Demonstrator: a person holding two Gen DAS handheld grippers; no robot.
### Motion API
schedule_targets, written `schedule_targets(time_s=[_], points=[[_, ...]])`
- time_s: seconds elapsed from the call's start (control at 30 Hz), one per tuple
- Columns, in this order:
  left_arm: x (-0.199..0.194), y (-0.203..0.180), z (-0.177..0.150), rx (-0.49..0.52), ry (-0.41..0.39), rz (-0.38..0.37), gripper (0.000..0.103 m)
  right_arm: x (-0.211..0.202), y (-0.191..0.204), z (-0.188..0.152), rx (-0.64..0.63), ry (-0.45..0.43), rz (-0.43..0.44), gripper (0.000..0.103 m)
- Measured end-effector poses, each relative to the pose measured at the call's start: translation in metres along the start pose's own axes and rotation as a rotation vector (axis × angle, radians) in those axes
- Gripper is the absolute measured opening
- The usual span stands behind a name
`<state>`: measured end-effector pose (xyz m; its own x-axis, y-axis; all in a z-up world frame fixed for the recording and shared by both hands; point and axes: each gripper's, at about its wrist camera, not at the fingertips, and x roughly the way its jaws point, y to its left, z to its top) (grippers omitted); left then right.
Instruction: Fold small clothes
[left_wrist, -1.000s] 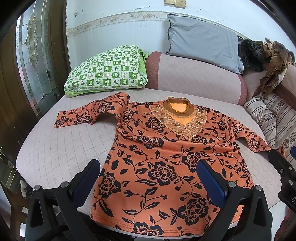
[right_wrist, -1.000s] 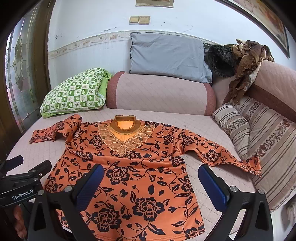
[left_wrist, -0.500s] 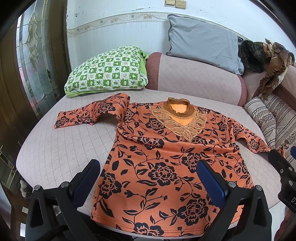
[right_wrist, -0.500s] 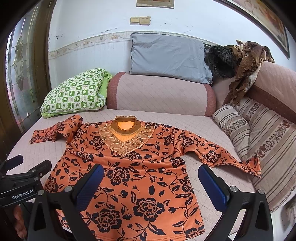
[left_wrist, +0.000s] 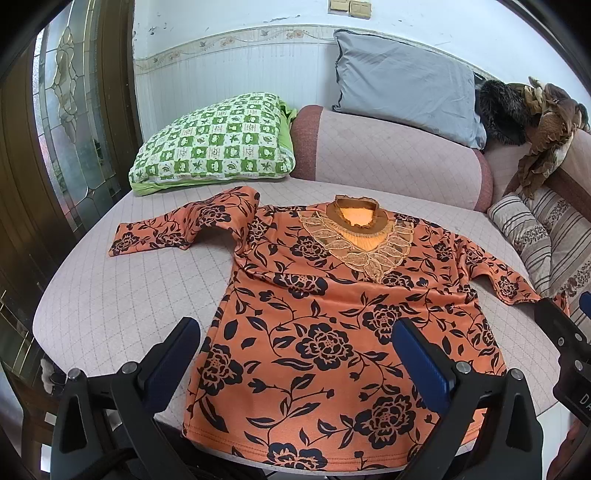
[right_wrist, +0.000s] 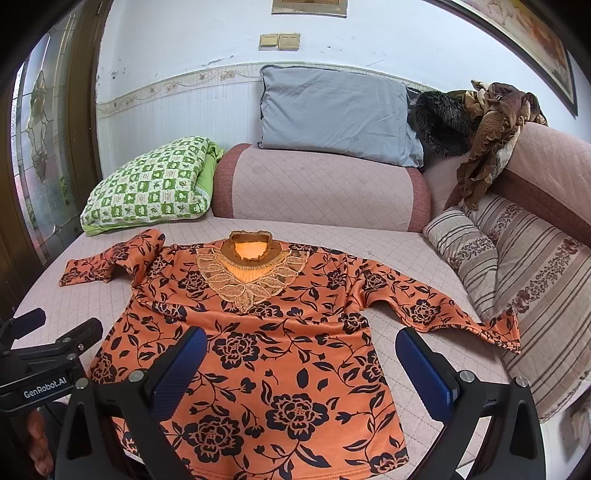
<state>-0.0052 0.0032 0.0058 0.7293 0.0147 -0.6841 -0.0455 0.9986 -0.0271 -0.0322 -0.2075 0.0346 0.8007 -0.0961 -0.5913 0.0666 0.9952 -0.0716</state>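
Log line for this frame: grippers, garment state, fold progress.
left gripper: open, empty | right gripper: open, empty | orange black-floral long-sleeved top: flat on pink quilted sofa seat, sleeves spread | fold: not started

This is a lived-in room of a home, a sitting room by the look of it. A wide sofa (right_wrist: 317, 192) with a quilted pinkish cover fills the view, with a grey pillow (right_wrist: 332, 114), a green checked pillow (right_wrist: 147, 188) and a striped cushion (right_wrist: 465, 254) on it. The white wall (right_wrist: 177, 40) carries a flowered border strip, light switches (right_wrist: 279, 41) and a framed picture. A wooden door with leaded glass (left_wrist: 70, 110) stands at the left.
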Motion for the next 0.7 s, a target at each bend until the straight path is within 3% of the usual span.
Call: schedule_targets(time_s=[0.43, 0.5, 0.6, 0.7], points=[[-0.001, 0.001, 0.000, 0.003, -0.003, -0.004, 0.103, 0.001, 0.000, -0.002, 0.006, 0.003, -0.002, 0.103], [0.003, 0.002, -0.002, -0.001, 0.001, -0.003, 0.103, 0.007, -0.006, -0.005, 0.030, 0.027, 0.043, 0.103], [0.018, 0.004, -0.006, 0.002, 0.031, 0.003, 0.103, 0.026, -0.034, -0.024, 0.125, 0.091, 0.095, 0.103], [0.040, 0.008, -0.011, -0.014, 0.098, -0.030, 0.103, 0.048, -0.096, -0.053, 0.339, 0.140, 0.130, 0.103]])
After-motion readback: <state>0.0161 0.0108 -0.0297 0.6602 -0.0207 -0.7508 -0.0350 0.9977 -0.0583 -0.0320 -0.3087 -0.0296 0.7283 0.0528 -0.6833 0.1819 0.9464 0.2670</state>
